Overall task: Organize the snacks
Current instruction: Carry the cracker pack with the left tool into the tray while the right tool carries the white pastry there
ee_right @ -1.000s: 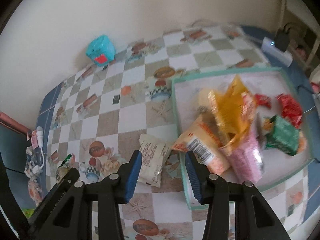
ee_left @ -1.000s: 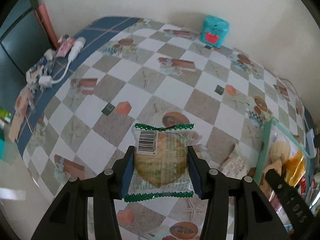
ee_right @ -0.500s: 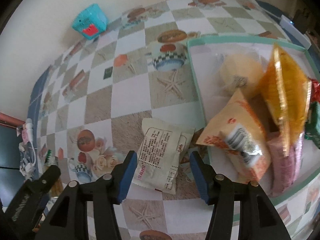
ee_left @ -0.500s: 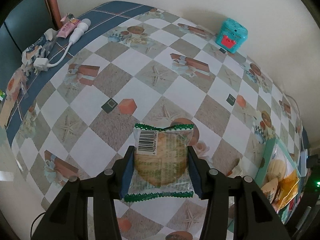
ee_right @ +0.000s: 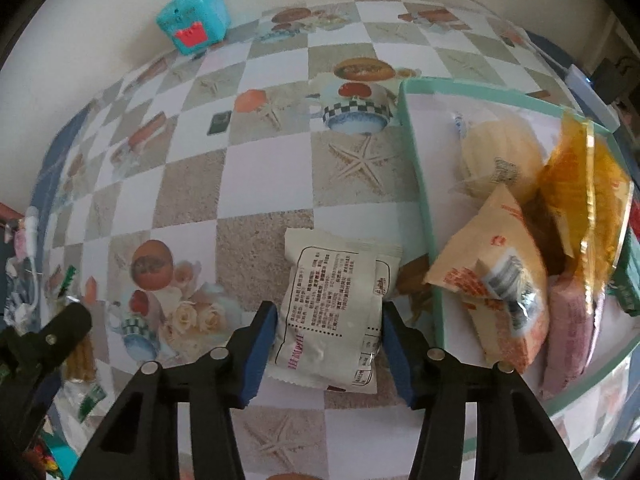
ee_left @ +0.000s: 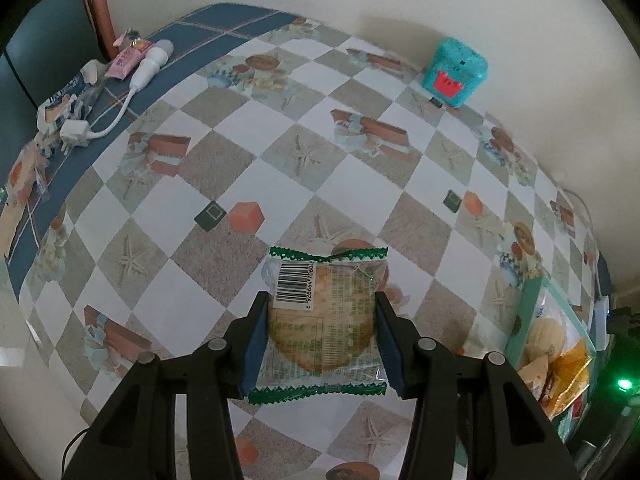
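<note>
My left gripper is shut on a clear cracker packet with green zigzag ends and a barcode, held above the checkered tablecloth. My right gripper is open, its blue pads on either side of a cream snack packet that lies on the cloth just left of the teal tray. The tray holds several snack bags, among them an orange packet and a yellow bag. The tray also shows at the right edge of the left wrist view.
A turquoise box with a red mouth stands by the wall. A white charger and cable and small wrappers lie along the blue cloth border at the far left. The left gripper shows at the left in the right wrist view.
My right gripper has come down and forward so the cream packet now lies between its pads. My left gripper keeps hold of the cracker packet and has swung its view left, away from the tray.
</note>
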Action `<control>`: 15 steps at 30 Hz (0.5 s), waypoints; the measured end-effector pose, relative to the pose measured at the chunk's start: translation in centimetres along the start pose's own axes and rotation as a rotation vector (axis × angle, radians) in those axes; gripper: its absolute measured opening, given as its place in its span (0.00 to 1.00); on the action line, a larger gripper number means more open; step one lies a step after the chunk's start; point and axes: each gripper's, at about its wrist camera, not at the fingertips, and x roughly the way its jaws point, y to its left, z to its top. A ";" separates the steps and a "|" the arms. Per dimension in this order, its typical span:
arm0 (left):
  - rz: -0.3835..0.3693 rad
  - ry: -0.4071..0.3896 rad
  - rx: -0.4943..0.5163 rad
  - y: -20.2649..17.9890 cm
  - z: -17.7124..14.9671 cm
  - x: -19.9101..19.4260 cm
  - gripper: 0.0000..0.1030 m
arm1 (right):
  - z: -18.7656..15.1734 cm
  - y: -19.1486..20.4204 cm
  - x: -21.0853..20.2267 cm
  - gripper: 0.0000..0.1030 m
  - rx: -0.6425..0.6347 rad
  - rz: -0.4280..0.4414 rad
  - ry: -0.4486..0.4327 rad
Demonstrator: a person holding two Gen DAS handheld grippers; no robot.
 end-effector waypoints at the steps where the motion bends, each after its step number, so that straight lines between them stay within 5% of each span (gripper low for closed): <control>1: -0.002 -0.010 0.008 -0.2 0.0 -0.4 0.50 | 0.0 -0.2 -0.9 0.53 0.000 0.010 -0.021; 9: -0.075 -0.076 0.133 -4.3 -1.5 -3.7 0.50 | 0.5 -6.6 -9.3 0.53 0.137 0.045 -0.190; 15: -0.186 -0.068 0.341 -10.7 -5.4 -5.0 0.50 | 0.5 -14.9 -11.8 0.53 0.311 0.012 -0.227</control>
